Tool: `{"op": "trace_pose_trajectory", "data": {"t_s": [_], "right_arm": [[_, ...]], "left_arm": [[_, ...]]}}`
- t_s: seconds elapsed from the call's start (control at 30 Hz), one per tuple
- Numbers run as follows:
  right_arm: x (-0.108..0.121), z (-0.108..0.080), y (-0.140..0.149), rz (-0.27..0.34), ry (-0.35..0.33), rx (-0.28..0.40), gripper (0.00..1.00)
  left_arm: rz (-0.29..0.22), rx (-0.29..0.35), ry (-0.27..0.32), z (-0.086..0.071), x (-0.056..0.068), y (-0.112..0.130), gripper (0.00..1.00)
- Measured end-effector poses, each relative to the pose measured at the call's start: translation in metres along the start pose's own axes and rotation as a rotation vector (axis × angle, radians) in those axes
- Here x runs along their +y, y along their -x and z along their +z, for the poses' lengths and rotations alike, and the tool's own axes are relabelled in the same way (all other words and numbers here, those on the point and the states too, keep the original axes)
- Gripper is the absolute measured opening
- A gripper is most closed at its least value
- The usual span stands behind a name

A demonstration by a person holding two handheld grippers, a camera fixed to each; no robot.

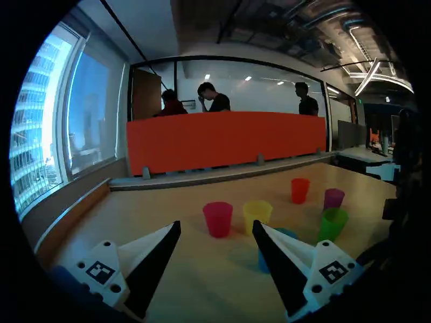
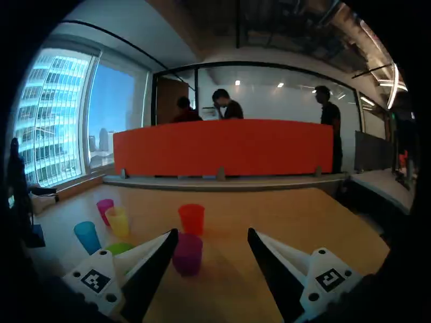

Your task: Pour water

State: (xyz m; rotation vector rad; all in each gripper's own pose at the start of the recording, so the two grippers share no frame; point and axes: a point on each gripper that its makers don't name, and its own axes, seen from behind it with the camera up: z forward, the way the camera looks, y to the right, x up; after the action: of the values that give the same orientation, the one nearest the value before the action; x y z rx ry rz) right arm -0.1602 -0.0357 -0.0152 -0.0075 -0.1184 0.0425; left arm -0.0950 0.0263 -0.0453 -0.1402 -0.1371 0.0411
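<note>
The left gripper [image 1: 215, 223] and the right gripper [image 2: 211, 231] are both spread wide and empty over the wooden table [image 1: 161, 207]. In the left gripper view the pink cup [image 1: 217, 218] stands left of the orange cup [image 1: 299, 190]. In the right gripper view the purple cup [image 2: 187, 254] stands just before that orange cup.

Orange partition [image 1: 226, 140] beside bright windows [image 1: 89, 116].
</note>
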Motion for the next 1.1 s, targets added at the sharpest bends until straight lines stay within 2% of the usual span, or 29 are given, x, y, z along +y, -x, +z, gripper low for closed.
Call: {"op": "trace_pose_trajectory", "data": {"t_s": [0.2, 0.5, 0.7, 0.97, 1.1], "right_arm": [[0.012, 0.000, -0.010, -0.007, 0.081, 0.067, 1.00], [0.023, -0.002, -0.017, -0.037, 0.167, 0.132, 1.00], [0.031, -0.002, -0.016, -0.023, 0.186, 0.139, 1.00], [0.037, -0.001, -0.023, 0.021, 0.191, 0.153, 1.00], [0.037, -0.001, -0.022, 0.019, 0.190, 0.142, 1.00]], "left_arm": [[-0.020, 0.054, -0.047, -0.001, -0.004, -0.008, 0.99], [-0.017, 0.073, -0.103, 0.004, -0.009, -0.007, 0.99], [-0.019, 0.097, -0.127, 0.007, -0.009, -0.011, 0.99], [0.028, 0.136, -0.180, 0.008, -0.011, -0.018, 0.99], [0.038, 0.150, -0.191, 0.009, -0.010, -0.017, 0.99]]}}
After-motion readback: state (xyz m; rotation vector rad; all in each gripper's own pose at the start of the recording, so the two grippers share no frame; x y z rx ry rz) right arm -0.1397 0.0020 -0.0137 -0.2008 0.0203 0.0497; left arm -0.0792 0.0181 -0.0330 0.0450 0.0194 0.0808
